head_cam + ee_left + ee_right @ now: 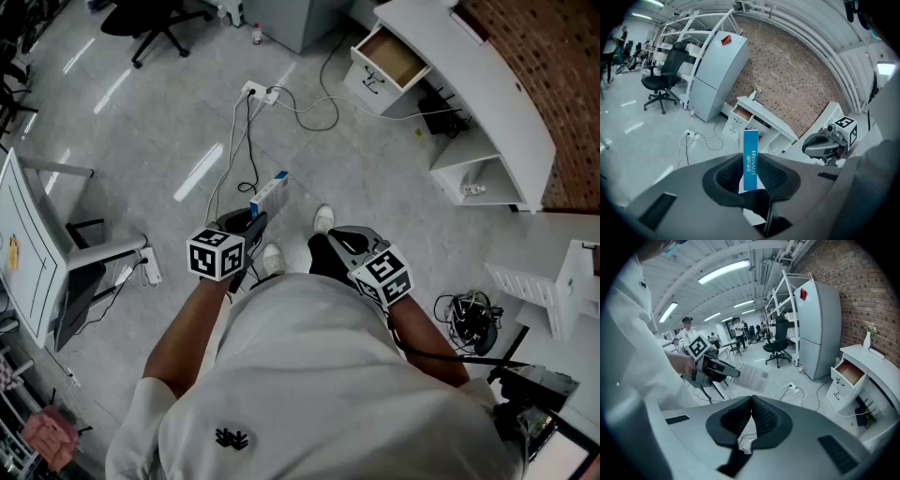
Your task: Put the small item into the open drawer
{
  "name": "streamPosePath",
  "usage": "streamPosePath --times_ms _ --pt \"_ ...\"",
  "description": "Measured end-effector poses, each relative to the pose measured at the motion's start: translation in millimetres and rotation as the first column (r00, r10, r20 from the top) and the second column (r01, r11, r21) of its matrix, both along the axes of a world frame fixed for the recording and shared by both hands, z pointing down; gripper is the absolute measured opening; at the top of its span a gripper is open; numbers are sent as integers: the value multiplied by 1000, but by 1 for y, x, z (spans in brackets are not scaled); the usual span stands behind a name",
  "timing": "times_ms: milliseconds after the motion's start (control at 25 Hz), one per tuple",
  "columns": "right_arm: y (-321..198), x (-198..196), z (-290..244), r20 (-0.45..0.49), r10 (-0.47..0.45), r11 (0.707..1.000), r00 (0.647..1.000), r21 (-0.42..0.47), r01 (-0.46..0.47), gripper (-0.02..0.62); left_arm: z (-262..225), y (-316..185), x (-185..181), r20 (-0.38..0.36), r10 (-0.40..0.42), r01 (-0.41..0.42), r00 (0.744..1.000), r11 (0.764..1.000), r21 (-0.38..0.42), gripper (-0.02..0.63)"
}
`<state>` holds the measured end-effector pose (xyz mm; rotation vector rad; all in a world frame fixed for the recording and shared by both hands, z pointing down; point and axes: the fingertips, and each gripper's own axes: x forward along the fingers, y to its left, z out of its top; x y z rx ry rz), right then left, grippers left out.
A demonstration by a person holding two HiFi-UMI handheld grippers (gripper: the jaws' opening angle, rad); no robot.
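Note:
A small blue and white box (269, 194) sticks out ahead of my left gripper (255, 217), which is shut on it at about waist height over the grey floor. In the left gripper view the box (750, 157) stands upright between the dark pads (776, 176). The open drawer (392, 58) is in the white desk (487, 84), far ahead to the right; the same drawer (742, 114) shows beyond the box. My right gripper (337, 239) hangs beside the left, and in its own view the right gripper (751, 404) has its jaws together, nothing between them. The drawer (851, 372) lies to its right.
A power strip (261, 92) and loose cables (246, 150) lie on the floor between me and the desk. A black office chair (155, 19) and a grey cabinet (717, 75) stand further back. A white table (28, 244) is at my left, a cable bundle (469, 319) at my right.

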<state>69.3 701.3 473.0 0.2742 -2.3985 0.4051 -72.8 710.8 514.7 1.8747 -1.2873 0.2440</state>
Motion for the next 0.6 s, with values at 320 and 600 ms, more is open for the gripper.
streamPosePath --times_ms 320,600 --pt "-96 25 -6 20 1 1000 1000 14 -2 29 -15 -88 31 25 14 -14 1000 1000 3 98" --pt "-222 66 -21 101 31 999 994 13 -33 32 -37 -220 69 101 44 -44 994 999 2 98"
